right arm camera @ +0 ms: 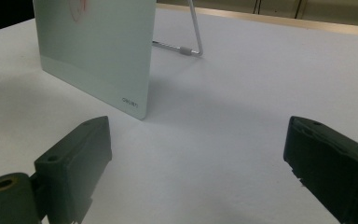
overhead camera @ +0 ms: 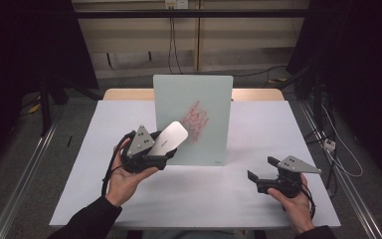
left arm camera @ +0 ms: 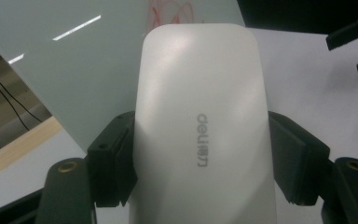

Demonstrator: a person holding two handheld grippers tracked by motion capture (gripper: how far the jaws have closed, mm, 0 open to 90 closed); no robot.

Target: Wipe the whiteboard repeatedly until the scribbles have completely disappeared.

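A pale glass writing board [overhead camera: 193,119] stands upright on a wire stand in the middle of the table, with a red scribble [overhead camera: 197,121] on its face. My left gripper [overhead camera: 165,145] is shut on a white eraser block [overhead camera: 169,139], held up just in front of the board's lower left, below the scribble. The left gripper view has the eraser [left arm camera: 200,126] clamped between both black pads [left arm camera: 116,161], with the board [left arm camera: 74,70] behind it. My right gripper [overhead camera: 260,168] rests low at the right front, open and empty. Its view looks toward the board's lower corner [right arm camera: 98,60].
A white sheet [overhead camera: 258,129] covers the table top, whose wooden edge [overhead camera: 129,94] runs behind the board. The board's wire stand [right arm camera: 193,44] reaches back onto the table. Dark curtains and cables lie beyond the table.
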